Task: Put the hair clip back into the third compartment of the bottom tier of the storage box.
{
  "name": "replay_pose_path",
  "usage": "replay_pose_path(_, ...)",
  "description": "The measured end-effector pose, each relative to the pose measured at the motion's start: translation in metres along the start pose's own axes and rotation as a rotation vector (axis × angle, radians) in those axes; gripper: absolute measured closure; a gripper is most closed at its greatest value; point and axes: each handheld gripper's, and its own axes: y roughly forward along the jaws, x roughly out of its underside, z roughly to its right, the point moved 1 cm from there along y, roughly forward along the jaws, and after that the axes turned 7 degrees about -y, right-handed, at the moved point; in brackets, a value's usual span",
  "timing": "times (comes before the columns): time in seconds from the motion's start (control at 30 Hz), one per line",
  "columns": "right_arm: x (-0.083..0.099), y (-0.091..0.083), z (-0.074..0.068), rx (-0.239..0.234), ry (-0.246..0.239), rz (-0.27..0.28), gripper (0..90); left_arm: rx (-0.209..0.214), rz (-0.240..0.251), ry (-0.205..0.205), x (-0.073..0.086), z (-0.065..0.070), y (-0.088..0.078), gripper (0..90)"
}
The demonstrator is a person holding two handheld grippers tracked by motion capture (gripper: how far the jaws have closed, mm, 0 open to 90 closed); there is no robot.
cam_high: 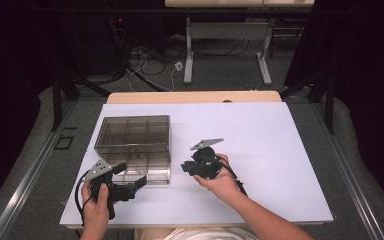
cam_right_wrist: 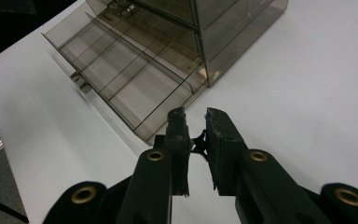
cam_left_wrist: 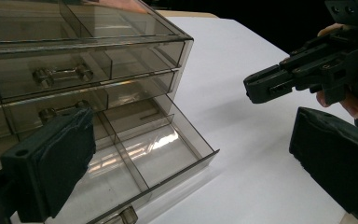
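Your right gripper [cam_right_wrist: 196,128], jaws nearly closed and empty, hovers just beside the smoky plastic drawer cabinet [cam_high: 135,145] near the tabletop's left edge; its bottom drawer [cam_left_wrist: 135,163] already stands pulled out and empty, while your left gripper [cam_high: 130,181] waits wide open.

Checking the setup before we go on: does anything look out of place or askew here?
One thing: the bottom drawer of the clear drawer box is pulled out onto the white tabletop, while the drawers above sit closed. It looks empty. Nothing seems spilled or damaged.
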Motion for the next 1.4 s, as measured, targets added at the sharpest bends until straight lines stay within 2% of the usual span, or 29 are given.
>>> replay_pose_path(0.23,0.000,0.005,-0.006,-0.002,-0.008,0.001,79.8,-0.001,0.000,0.005,0.000,0.000,-0.001,0.7)
replay_pose_path(0.3,0.000,0.007,-0.007,-0.004,-0.021,0.023,79.8,0.000,0.000,0.005,0.000,0.000,-0.001,0.7)
replay_pose_path(0.37,-0.001,0.008,-0.007,-0.009,-0.030,0.021,79.8,-0.003,-0.003,0.009,0.000,0.000,0.000,0.7)
replay_pose_path(0.4,-0.001,0.008,-0.008,-0.015,-0.015,0.020,79.8,-0.002,-0.002,0.010,0.000,0.000,0.000,0.7)
replay_pose_path(0.53,-0.002,0.012,-0.010,-0.016,-0.033,0.034,79.7,-0.002,0.002,0.012,-0.001,0.001,-0.001,0.7)
replay_pose_path(0.57,-0.001,0.013,-0.011,-0.011,-0.034,0.054,79.8,-0.003,0.001,0.013,-0.001,0.000,-0.001,0.7)
replay_pose_path(0.63,-0.002,0.014,-0.012,-0.017,-0.042,0.043,79.8,-0.004,0.001,0.013,0.000,0.000,0.000,0.7)
replay_pose_path(0.73,-0.003,0.017,-0.014,-0.017,-0.043,0.061,79.8,-0.002,0.001,0.015,0.000,0.000,0.000,0.7)
replay_pose_path(0.8,-0.004,0.017,-0.016,-0.027,-0.047,0.043,79.8,-0.003,0.002,0.017,0.000,0.000,0.000,0.7)
replay_pose_path(0.83,-0.004,0.019,-0.017,-0.023,-0.043,0.062,79.8,-0.005,0.002,0.017,0.000,0.000,0.000,0.7)
replay_pose_path(1.1,-0.006,0.025,-0.024,-0.034,-0.064,0.069,79.8,-0.005,0.002,0.017,0.000,0.000,0.000,0.7)
replay_pose_path(1.13,-0.007,0.024,-0.025,-0.041,-0.067,0.054,79.8,-0.004,0.002,0.017,0.000,0.000,0.000,0.7)
replay_pose_path(1.2,-0.007,0.027,-0.027,-0.038,-0.069,0.076,79.8,-0.004,0.002,0.016,0.000,0.000,-0.001,0.7)
replay_pose_path(1.37,-0.009,0.029,-0.029,-0.043,-0.073,0.063,79.8,-0.002,0.002,0.017,0.000,0.000,0.000,0.7)
replay_pose_path(1.4,-0.009,0.031,-0.030,-0.044,-0.075,0.076,79.8,-0.002,0.002,0.017,0.000,0.000,0.000,0.7)
